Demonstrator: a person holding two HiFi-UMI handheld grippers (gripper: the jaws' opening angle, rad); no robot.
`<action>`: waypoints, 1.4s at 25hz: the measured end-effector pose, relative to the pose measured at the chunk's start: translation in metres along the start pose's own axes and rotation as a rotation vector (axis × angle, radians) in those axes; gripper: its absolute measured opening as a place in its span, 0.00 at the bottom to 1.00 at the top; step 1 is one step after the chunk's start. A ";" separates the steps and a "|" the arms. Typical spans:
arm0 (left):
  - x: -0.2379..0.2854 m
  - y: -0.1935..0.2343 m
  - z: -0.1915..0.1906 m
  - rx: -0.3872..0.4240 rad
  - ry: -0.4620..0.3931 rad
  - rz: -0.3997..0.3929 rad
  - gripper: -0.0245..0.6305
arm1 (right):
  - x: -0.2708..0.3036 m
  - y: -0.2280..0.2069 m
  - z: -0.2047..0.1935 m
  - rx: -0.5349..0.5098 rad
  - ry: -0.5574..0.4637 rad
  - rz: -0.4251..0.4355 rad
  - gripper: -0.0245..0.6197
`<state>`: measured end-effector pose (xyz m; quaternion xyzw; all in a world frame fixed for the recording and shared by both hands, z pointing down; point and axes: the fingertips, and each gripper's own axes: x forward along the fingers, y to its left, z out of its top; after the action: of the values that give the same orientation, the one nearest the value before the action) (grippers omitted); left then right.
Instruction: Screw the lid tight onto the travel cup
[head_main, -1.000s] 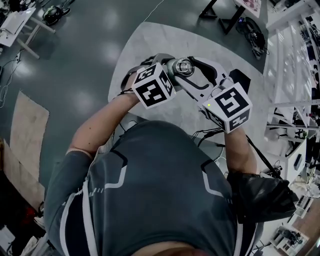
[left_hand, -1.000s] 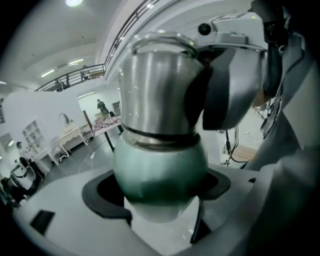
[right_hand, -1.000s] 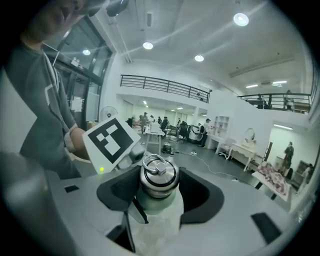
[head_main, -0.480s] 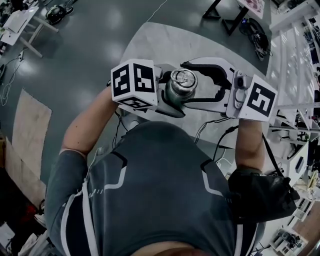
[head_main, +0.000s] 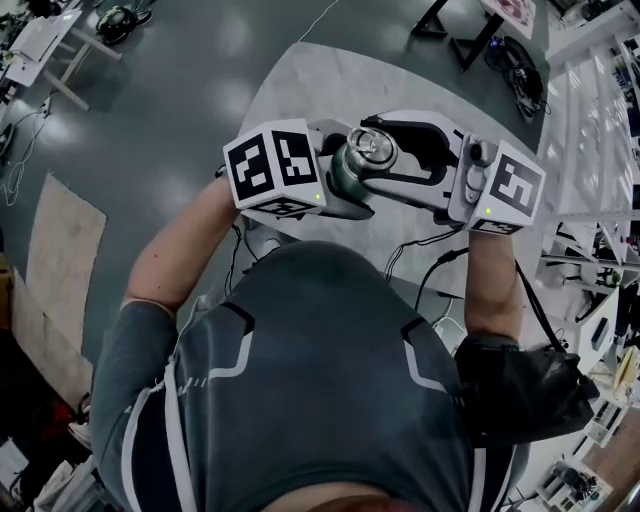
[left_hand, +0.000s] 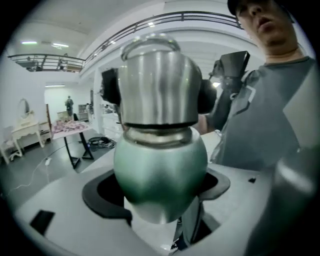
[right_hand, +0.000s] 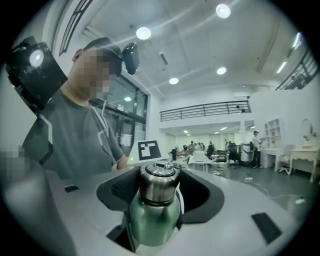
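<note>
Pale table below — one green travel cup, one steel lid.

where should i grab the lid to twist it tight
Take the lid by its straight steel side wall, jaws on opposite sides, above the neck seam. Come from the side opposite the left gripper, which clamps the green travel cup below.

The green-bodied travel cup shows toward twelve o'clock in the head view, off the table and tilted (top end toward one o'clock). Its rounded steel lid sits on the neck.
</note>
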<state>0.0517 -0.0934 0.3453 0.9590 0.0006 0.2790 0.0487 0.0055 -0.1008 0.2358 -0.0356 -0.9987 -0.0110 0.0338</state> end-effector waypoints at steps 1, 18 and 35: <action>0.002 0.010 -0.005 -0.023 0.024 0.065 0.63 | -0.002 -0.008 -0.006 0.024 -0.002 -0.067 0.45; -0.003 0.019 -0.006 0.065 0.048 0.154 0.63 | 0.002 0.002 -0.003 -0.109 0.113 -0.181 0.52; -0.009 -0.036 -0.005 0.167 0.053 -0.098 0.63 | 0.015 0.042 0.004 0.005 0.070 0.256 0.49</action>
<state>0.0423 -0.0574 0.3408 0.9509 0.0723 0.3005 -0.0178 -0.0065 -0.0579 0.2340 -0.1624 -0.9842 -0.0054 0.0698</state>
